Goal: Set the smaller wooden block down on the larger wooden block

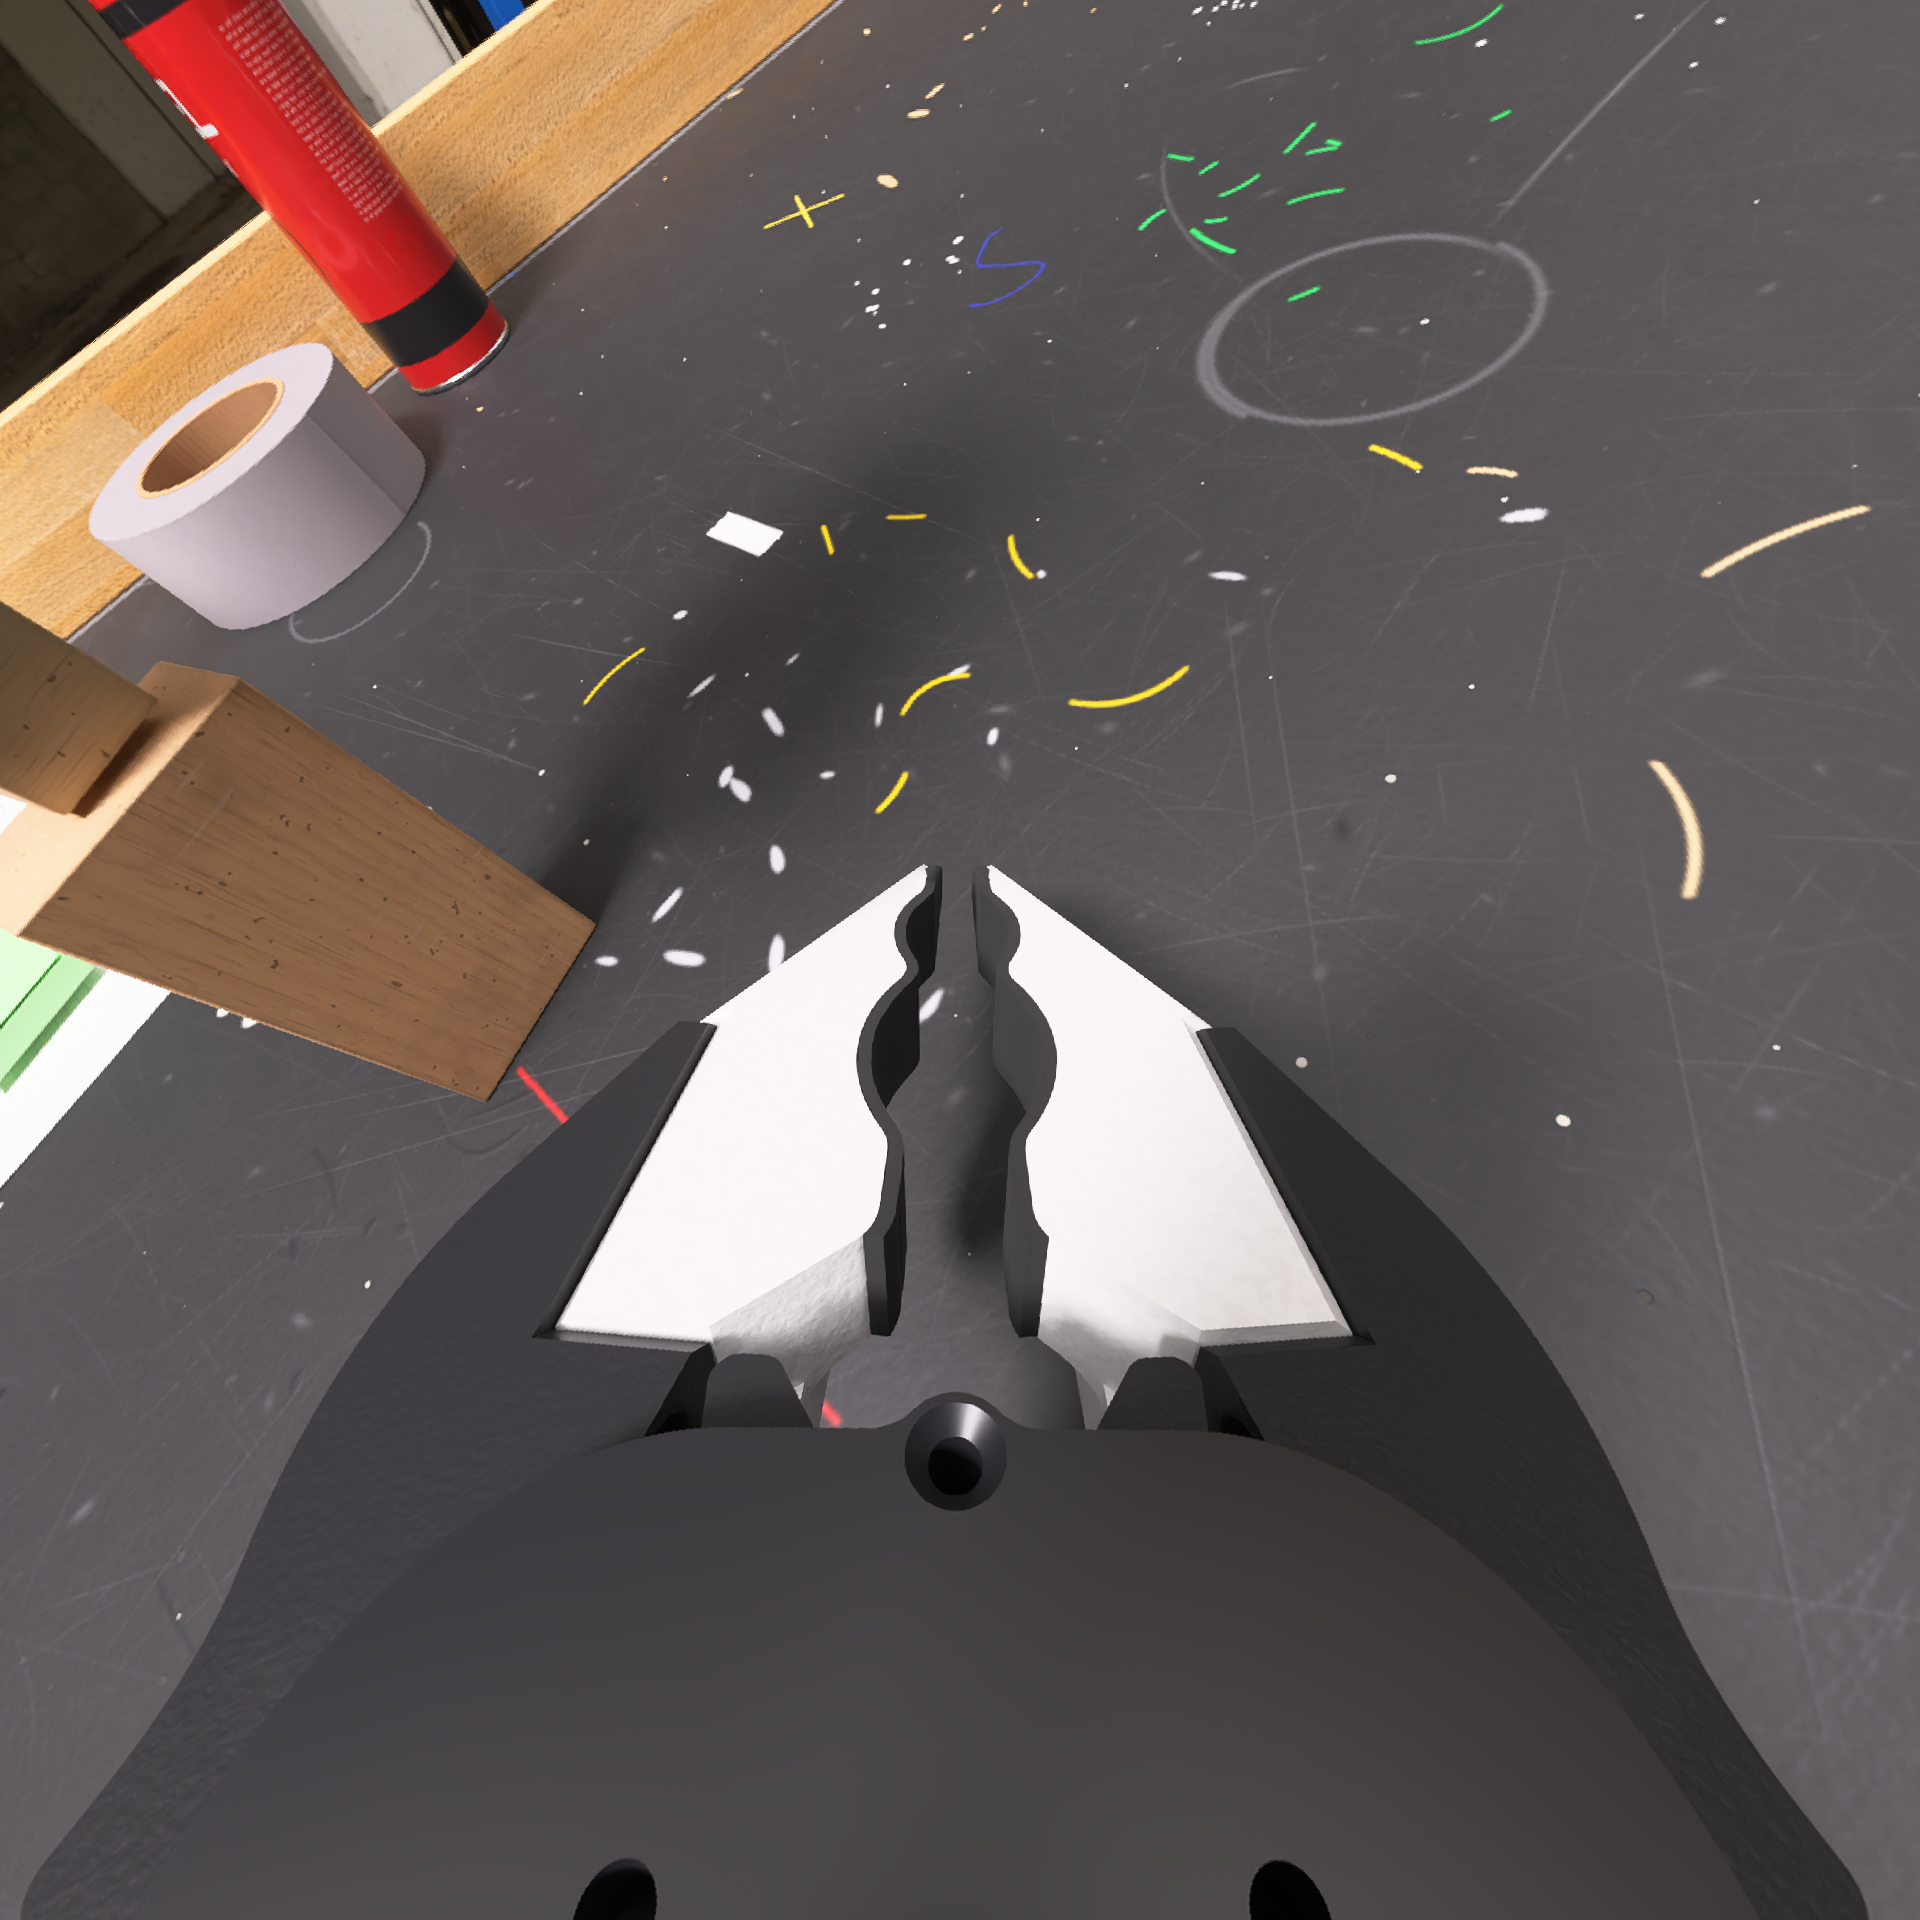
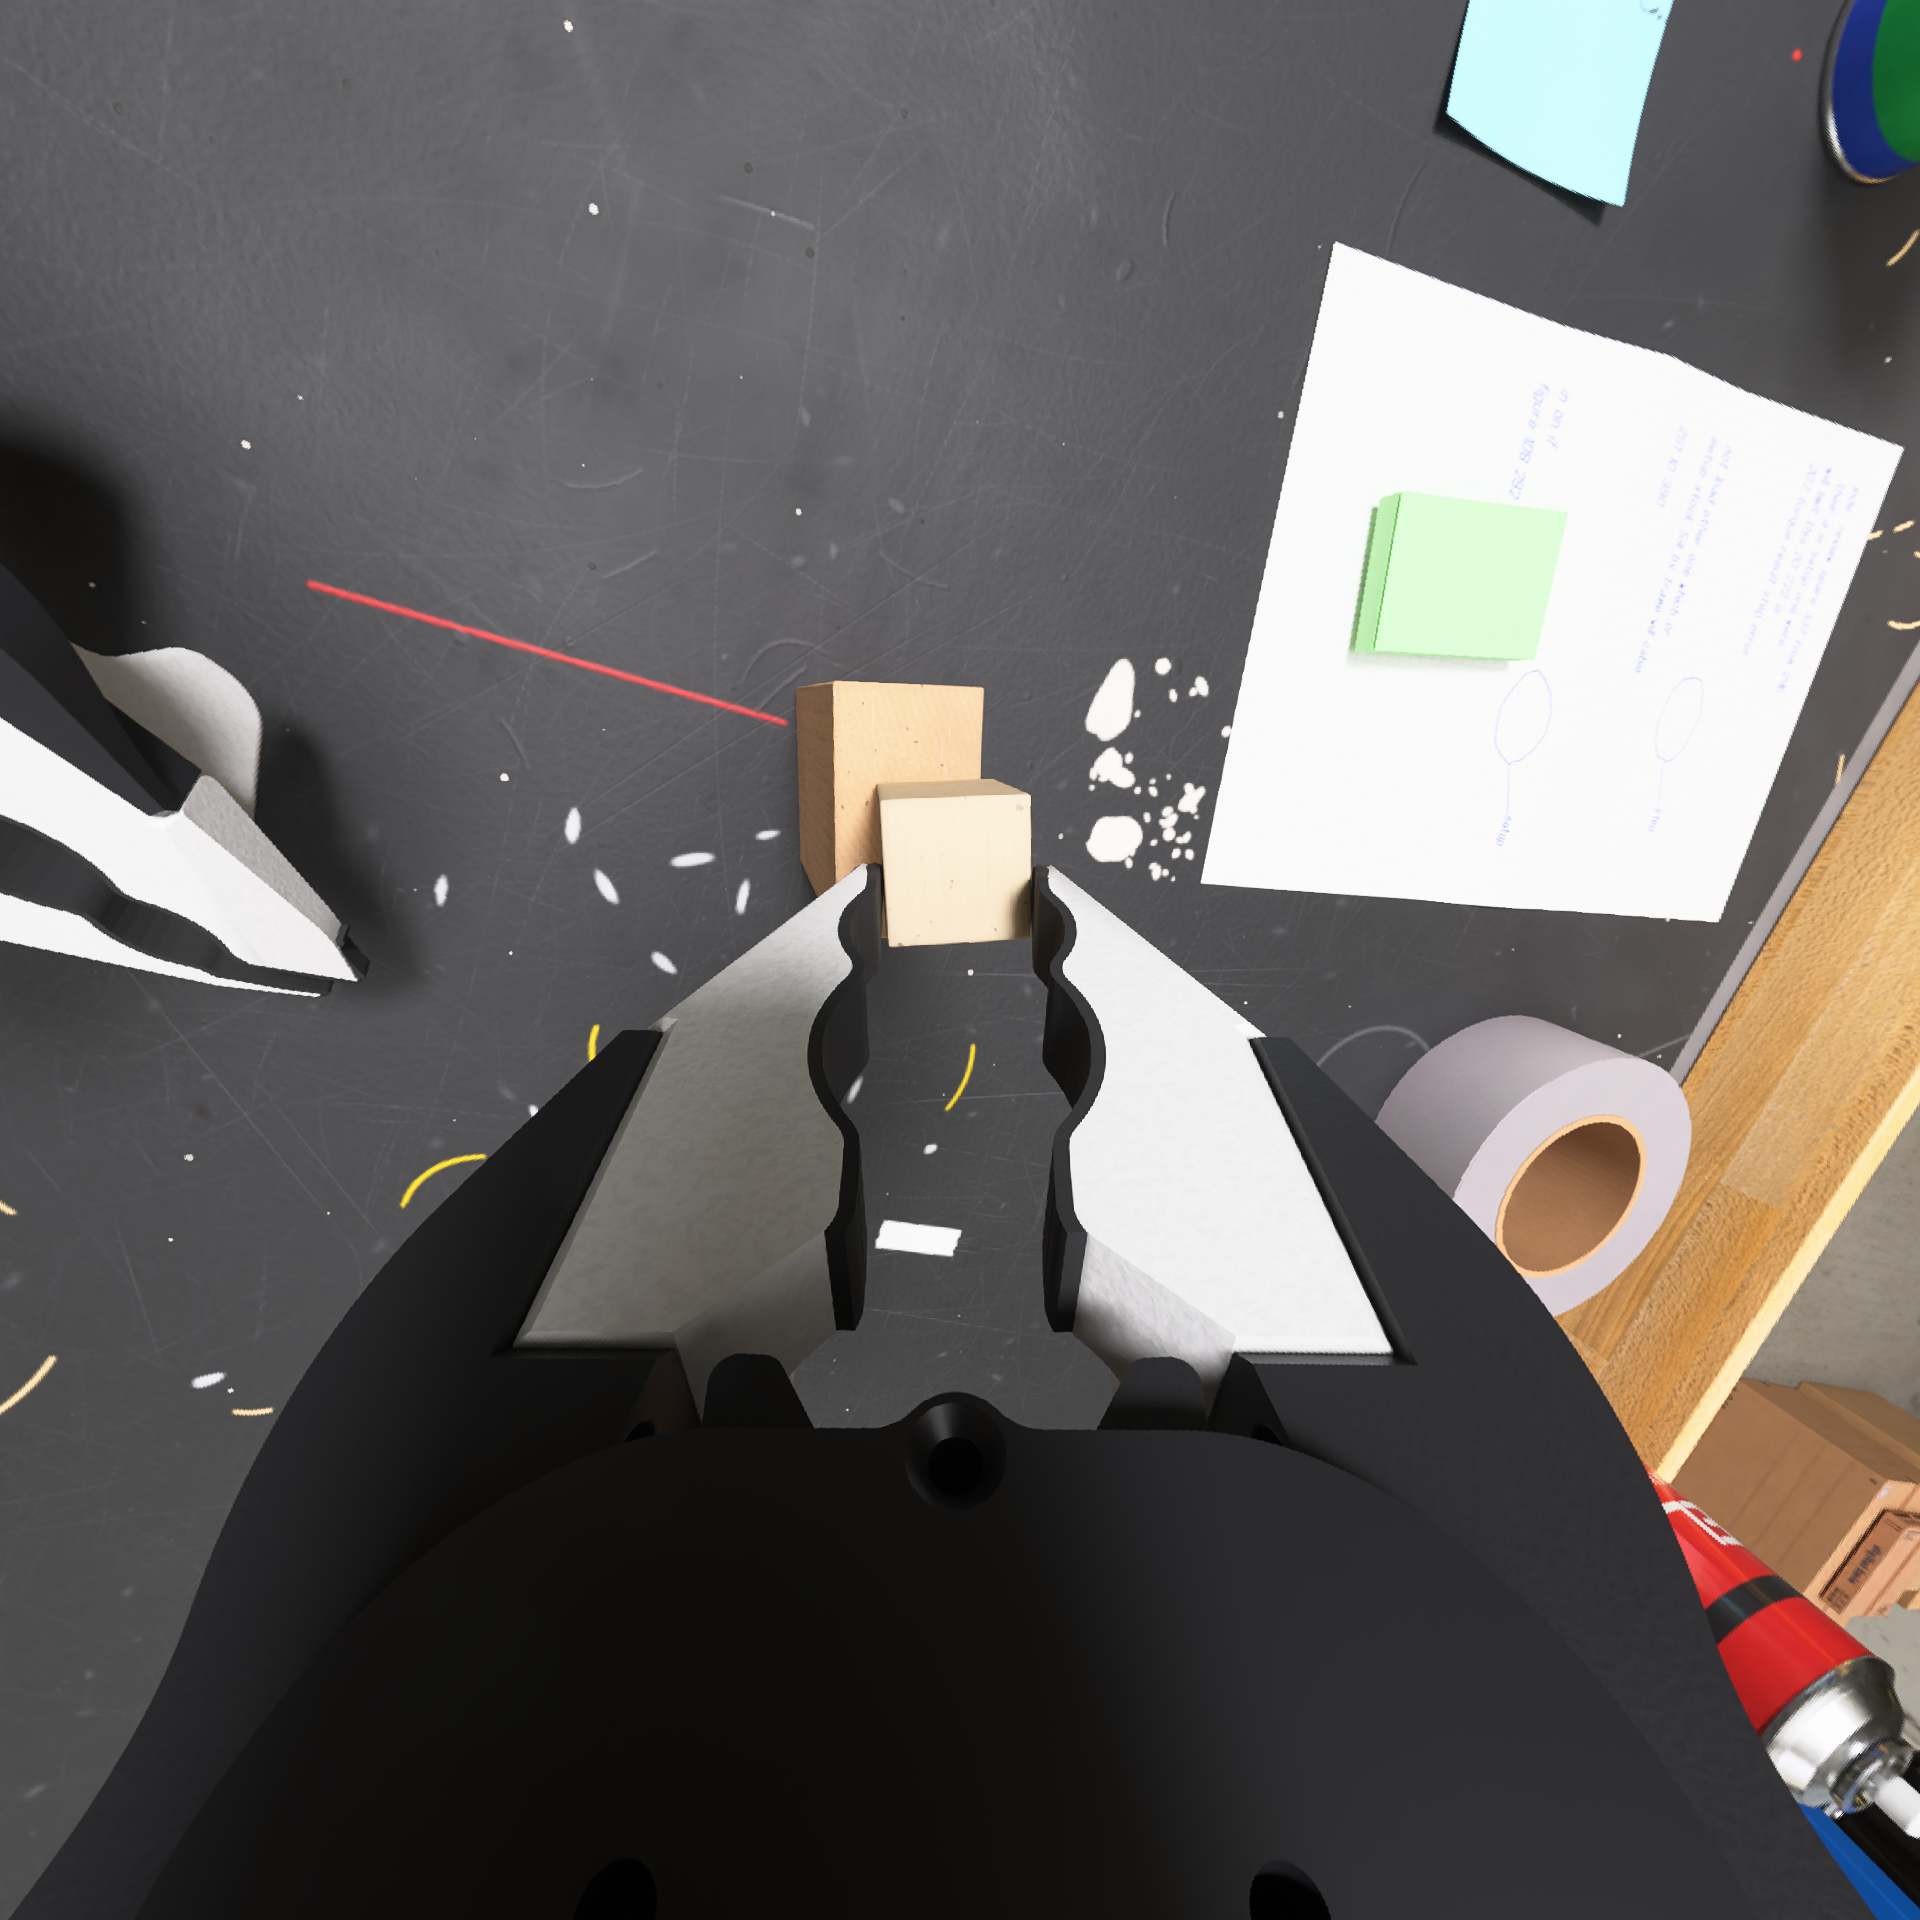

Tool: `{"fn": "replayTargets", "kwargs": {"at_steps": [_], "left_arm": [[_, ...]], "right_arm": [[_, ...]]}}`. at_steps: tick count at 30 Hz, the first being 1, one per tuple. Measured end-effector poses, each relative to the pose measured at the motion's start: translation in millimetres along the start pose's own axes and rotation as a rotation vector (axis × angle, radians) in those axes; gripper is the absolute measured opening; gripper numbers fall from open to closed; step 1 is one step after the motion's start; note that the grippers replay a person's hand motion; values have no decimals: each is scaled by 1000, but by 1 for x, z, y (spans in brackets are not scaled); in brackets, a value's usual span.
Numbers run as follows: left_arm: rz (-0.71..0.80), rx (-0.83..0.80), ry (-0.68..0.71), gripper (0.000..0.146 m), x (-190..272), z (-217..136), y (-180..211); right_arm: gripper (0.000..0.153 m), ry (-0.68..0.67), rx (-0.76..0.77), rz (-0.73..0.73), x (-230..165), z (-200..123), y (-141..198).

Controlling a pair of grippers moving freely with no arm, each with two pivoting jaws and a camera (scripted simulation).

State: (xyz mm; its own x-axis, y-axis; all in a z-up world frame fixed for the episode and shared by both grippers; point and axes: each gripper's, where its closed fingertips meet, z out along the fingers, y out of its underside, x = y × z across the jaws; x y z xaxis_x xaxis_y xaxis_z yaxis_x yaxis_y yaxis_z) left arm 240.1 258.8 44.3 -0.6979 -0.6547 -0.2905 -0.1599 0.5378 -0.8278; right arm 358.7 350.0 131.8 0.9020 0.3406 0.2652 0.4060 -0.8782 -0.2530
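My right gripper (image 2: 956, 878) is shut on the smaller, pale wooden block (image 2: 954, 862) at its fingertips. The block hangs over the top of the larger, browner wooden block (image 2: 883, 758), which stands on the dark table. In the left wrist view the larger block (image 1: 301, 883) is at the left, with the smaller block (image 1: 52, 717) over its top; I cannot tell if they touch. My left gripper (image 1: 956, 873) is shut and empty, low over the table to the right of the blocks. It also shows in the right wrist view (image 2: 332, 961).
A grey tape roll (image 1: 249, 488) and a red can (image 1: 332, 197) stand by the table's wooden edge (image 1: 582, 114). A white paper sheet (image 2: 1662, 675) with a green sticky pad (image 2: 1455, 577) lies beyond the blocks, and a light blue note (image 2: 1548, 94) lies farther off.
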Motion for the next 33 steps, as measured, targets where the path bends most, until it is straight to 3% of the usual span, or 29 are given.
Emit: {"fn": "replayTargets", "kwargs": {"at_steps": [20,25,33], "left_arm": [[-2,-7,1,7,0,1,1],[-1,-9,3,7,0,1,2],[-4,-12,-4,7,-1,1,3]], "right_arm": [[29,-32,24,32,0,4,-3],[38,-18,9,31,0,5,-1],[46,80,79,45,6,-26,-2]]}}
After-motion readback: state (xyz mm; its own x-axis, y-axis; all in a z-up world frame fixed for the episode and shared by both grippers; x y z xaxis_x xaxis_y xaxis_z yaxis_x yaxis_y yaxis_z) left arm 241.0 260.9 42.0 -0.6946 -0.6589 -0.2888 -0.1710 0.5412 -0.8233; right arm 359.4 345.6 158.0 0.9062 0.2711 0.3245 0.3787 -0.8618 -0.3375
